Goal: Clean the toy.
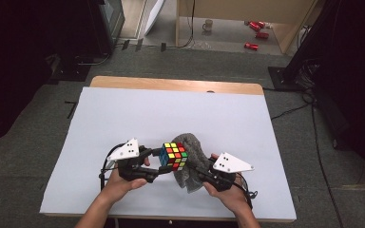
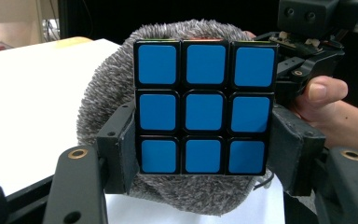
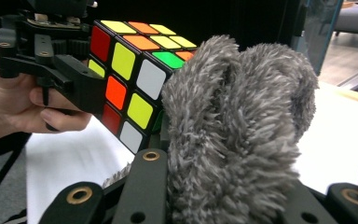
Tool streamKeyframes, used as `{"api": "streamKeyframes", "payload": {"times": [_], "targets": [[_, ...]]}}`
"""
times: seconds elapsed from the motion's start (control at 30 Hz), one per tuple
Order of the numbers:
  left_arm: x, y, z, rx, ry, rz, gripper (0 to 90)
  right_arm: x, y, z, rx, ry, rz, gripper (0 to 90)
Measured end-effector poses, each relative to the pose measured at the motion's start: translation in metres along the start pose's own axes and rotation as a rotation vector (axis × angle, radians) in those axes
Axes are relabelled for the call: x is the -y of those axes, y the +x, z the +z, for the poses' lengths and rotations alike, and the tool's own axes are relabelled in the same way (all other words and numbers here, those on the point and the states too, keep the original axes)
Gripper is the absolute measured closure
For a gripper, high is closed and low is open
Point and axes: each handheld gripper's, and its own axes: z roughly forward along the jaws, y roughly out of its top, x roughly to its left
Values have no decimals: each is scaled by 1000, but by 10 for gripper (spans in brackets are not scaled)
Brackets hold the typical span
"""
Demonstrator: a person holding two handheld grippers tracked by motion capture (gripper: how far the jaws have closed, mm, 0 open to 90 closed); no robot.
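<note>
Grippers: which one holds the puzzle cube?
The left gripper: its jaws clamp the cube. The right gripper holds the grey fuzzy cloth instead.

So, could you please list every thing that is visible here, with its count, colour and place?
puzzle cube: 1, multicoloured with one all-blue face, held above the sheet between the grippers
fluffy cloth: 1, grey, against the cube's right side
sheet: 1, white, covering the table
table: 1, wooden, far edge showing
mug: 1, pale, floor beyond the table
cans: several, red, floor at right
left gripper: 1, black, shut on cube
right gripper: 1, black, shut on cloth
</note>
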Motion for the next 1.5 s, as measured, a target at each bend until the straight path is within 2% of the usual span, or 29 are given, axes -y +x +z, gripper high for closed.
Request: {"api": "streamKeyframes", "payload": {"times": [0.13,0.27,0.33,0.43,0.53,0.63,0.7,0.8,0.9,1.0,1.07,1.17,1.33,1.5], "targets": [[-1,5,-6,-31,-17,-23,351,3,3,3,-48,32,-20,775],[0,8,-6,-1,-7,-31,351,0,5,1,-70,19,-37,775],[1,6,-5,3,3,-15,351,-1,3,-2,-67,3,-34,774],[-1,5,-6,9,-10,-22,351,0,1,-4,-83,-6,-30,775],[-2,7,-9,-9,-36,-41,351,3,4,0,-105,23,-52,775],[-4,9,-14,-45,-82,-66,351,6,7,6,-91,49,-57,774],[-6,10,-17,-68,-113,-80,351,10,10,11,-92,63,-43,774],[-8,6,-18,-106,-140,-79,351,18,18,24,-75,92,-34,773],[-9,2,-16,-127,-169,-88,351,22,28,35,-73,85,-19,774],[-9,-2,-12,-129,-191,-97,351,22,41,42,-83,71,-32,774],[-10,-4,-9,-113,-191,-104,351,20,50,44,-86,58,-44,775],[-9,-6,-6,-97,-181,-105,351,18,54,44,-77,43,-44,775],[-7,-10,3,-75,-156,-93,351,15,52,40,-33,17,-37,776],[-6,-9,4,-72,-142,-92,351,15,42,36,41,0,-22,778]]}}
